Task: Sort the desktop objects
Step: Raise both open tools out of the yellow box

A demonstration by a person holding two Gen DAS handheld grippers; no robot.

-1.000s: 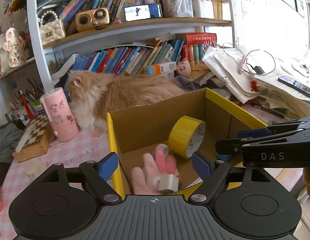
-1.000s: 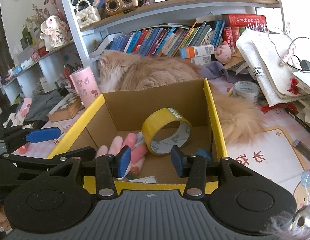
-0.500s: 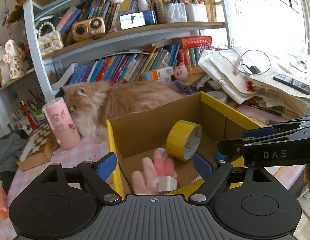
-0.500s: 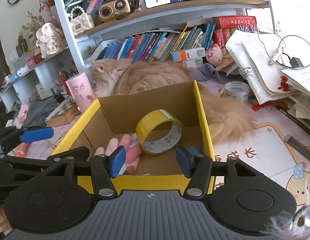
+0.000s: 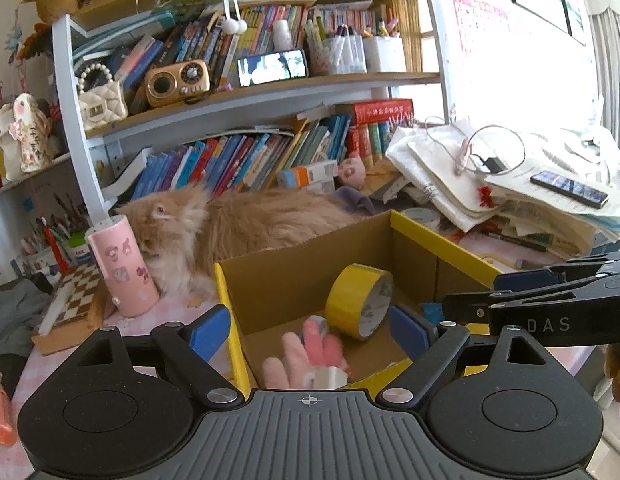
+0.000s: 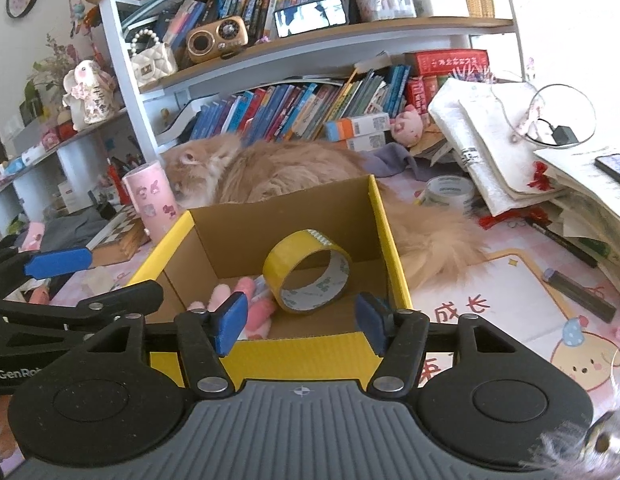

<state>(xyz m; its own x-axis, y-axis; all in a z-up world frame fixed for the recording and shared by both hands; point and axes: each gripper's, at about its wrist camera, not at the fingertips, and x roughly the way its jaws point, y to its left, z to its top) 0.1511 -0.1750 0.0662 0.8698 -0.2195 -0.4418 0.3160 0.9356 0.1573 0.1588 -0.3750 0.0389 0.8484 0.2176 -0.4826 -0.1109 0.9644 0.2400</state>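
Note:
A yellow-rimmed cardboard box [image 5: 442,236] [image 6: 384,232] stands on the desk. Inside it a yellow tape roll [image 5: 360,300] [image 6: 307,278] leans on edge beside a pink plush hand toy [image 5: 305,354] [image 6: 229,300]. My left gripper [image 5: 307,330] is open and empty, above the box's near left corner. My right gripper [image 6: 299,318] is open and empty, above the box's near wall. Each gripper shows from the side in the other's view, the right one in the left wrist view [image 5: 550,300] and the left one in the right wrist view [image 6: 57,264].
An orange cat [image 5: 245,224] [image 6: 293,172] lies behind the box. A pink tumbler [image 5: 121,268] and a chessboard [image 5: 73,300] stand at left. A white tape roll [image 6: 448,196], pens [image 6: 578,294] and stacked papers [image 6: 506,140] lie at right. Bookshelves [image 5: 249,88] fill the back.
Both grippers have pulled back and up from the box. The right gripper's jaws have opened wider. The cat has turned its head toward me.

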